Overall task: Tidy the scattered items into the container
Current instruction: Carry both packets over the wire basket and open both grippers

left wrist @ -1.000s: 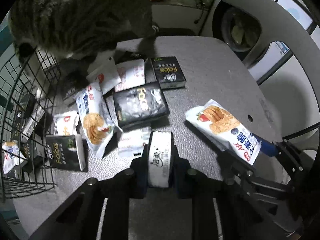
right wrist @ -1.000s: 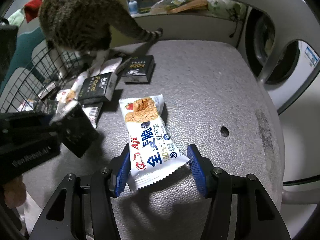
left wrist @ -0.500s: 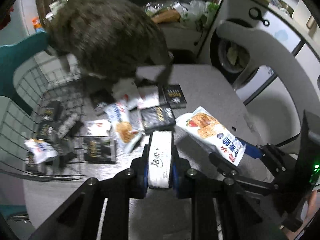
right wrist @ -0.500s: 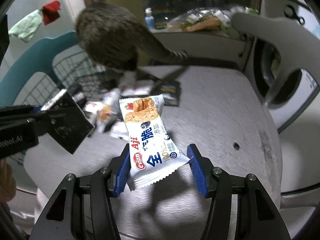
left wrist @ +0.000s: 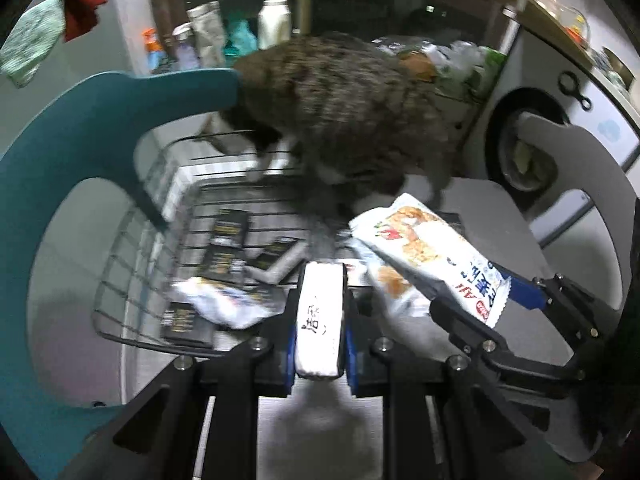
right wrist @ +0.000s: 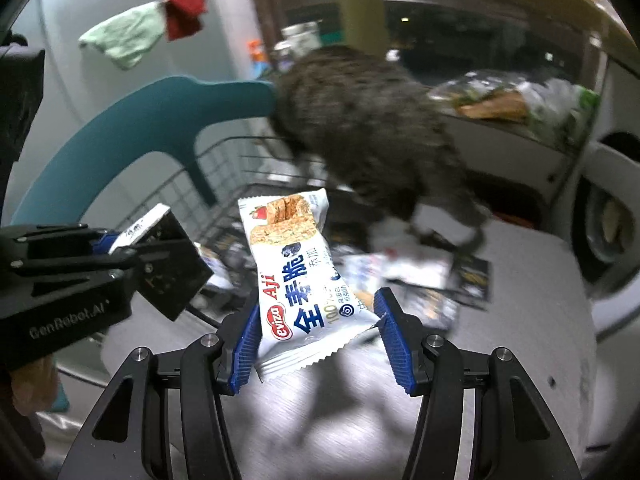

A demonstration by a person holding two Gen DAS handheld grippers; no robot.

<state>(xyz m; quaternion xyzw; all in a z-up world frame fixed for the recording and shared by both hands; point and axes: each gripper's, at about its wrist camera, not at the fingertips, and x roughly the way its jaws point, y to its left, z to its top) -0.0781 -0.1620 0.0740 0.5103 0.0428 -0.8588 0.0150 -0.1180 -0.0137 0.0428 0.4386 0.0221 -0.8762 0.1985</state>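
Both held items have risen off the counter (right wrist: 520, 320) toward the wire basket (left wrist: 132, 280). Right gripper (right wrist: 318, 340) pinches the cracker packet (right wrist: 292, 272), long axis pointing away; left gripper (left wrist: 318, 320) clamps a slim box (left wrist: 320, 312) edge-on. Basket contents blur; a cat (left wrist: 340, 112) hides its far rim.

The cat (left wrist: 344, 120) is smeared with blur, its head hidden behind the teal chair (left wrist: 80, 128); packets in the wire basket (left wrist: 132, 292) beneath it are unreadable.
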